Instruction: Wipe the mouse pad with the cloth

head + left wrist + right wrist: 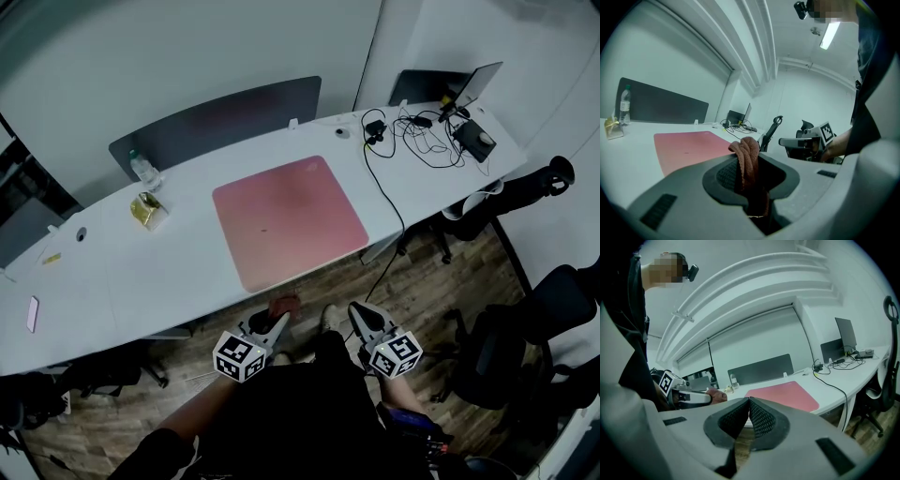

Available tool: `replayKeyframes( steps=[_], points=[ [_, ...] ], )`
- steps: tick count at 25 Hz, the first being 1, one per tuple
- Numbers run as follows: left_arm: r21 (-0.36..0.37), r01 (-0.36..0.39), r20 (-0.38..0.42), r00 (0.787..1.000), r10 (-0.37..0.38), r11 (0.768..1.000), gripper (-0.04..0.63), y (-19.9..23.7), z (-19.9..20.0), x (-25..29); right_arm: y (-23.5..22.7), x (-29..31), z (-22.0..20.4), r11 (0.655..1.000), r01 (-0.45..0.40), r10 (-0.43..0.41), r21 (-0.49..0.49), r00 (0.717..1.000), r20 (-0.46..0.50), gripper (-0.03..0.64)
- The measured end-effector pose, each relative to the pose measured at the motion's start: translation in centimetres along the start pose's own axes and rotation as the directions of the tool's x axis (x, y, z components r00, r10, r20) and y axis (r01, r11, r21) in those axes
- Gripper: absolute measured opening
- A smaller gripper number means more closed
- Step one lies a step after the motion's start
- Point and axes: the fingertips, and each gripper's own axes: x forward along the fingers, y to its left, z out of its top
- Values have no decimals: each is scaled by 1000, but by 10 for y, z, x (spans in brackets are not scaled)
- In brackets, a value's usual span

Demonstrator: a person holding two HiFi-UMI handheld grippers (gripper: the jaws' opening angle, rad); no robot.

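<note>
A large pink rectangular mouse pad (289, 220) lies flat in the middle of a long white worktop (141, 272), with its near side reaching almost to the front edge. The left gripper (272, 328) is held off that edge over the brown wood-plank floor (412, 281), close to the person's body. Its jaws are clenched on a bunched reddish-brown cloth (284, 305), whose folds stick up past the fingertips; the cloth is clear of the pad and not touching it. The right gripper (359, 317) is just beside it, also short of the worktop, with its ribbed black pads pressed together and nothing between them. Each gripper carries a white cube printed with black square markers, one on the left (240, 357) and one on the right (394, 353); this is the only print that can be made out. At the left of the worktop stand a clear plastic bottle (143, 169), its label too small to read, and a small yellow packet (148, 211), with a pink phone (33, 313) near the far left edge. At the right end are an open dark laptop (473, 86) and a tangle of black cables (427, 136). A grey divider panel (220, 122) runs along the back edge, and black office chairs (525, 328) stand to the right.
</note>
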Motion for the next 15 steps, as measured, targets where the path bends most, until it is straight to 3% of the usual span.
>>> replayKeyframes(
  steps=[15],
  points=[
    [-32,-38,-28,999,37,999,84,36,29,80,-80,41,32,999,-35,35,-2,999,-9,26]
  ],
)
